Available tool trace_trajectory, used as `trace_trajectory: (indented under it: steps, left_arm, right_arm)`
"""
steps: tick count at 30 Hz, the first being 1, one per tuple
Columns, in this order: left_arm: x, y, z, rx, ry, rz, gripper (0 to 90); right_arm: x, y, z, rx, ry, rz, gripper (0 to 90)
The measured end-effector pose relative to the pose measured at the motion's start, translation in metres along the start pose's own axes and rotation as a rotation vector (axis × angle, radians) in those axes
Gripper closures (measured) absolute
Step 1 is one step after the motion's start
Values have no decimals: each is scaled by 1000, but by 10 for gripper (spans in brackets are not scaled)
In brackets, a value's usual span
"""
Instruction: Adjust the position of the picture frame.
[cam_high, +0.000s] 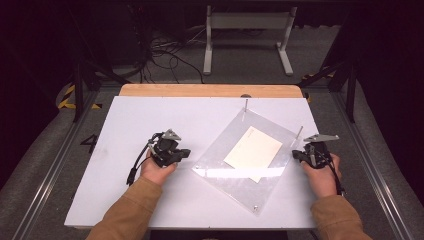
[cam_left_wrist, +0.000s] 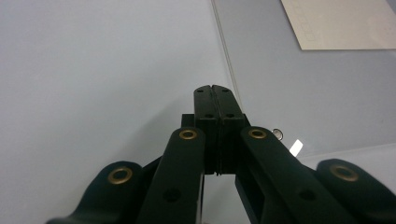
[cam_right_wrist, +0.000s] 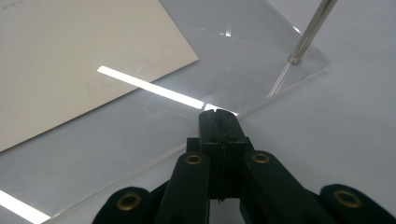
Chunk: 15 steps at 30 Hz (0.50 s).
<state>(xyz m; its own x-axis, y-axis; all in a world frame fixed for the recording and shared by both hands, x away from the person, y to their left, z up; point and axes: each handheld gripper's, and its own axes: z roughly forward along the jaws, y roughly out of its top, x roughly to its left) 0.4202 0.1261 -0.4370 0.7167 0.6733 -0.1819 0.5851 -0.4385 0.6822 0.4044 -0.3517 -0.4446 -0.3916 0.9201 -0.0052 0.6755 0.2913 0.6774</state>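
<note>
A clear acrylic plate (cam_high: 235, 172) lies tilted on the white table (cam_high: 150, 120), with a cream envelope (cam_high: 253, 148) on or under it. Thin metal pins stand at its far corner (cam_high: 246, 105) and right corner (cam_high: 300, 132). My left gripper (cam_high: 186, 152) rests just left of the plate, jaws pressed together with nothing between them (cam_left_wrist: 214, 88); the plate's edge (cam_left_wrist: 226, 51) runs past its tip. My right gripper (cam_high: 296, 155) sits at the plate's right edge, jaws closed and empty (cam_right_wrist: 217, 112), the envelope (cam_right_wrist: 70, 56) and a pin (cam_right_wrist: 308, 35) beyond it.
A wooden strip (cam_high: 210, 90) borders the table's far edge. Behind it on the floor stand a white frame (cam_high: 247, 37) and tangled cables (cam_high: 160, 50). Metal rails run along both table sides. Small screws mark the plate's near corners (cam_high: 256, 207).
</note>
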Motion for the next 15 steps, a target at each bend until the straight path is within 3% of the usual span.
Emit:
trace_trajectory:
  steps: [8, 15]
  left_arm:
    - [6, -9, -11, -9, 22, -11, 897]
    - [8, -17, -17, -18, 20, -13, 897]
  right_arm:
    - [4, 29, 27, 0, 42, -15, 900]
    - [18, 61, 55, 13, 76, -54, 900]
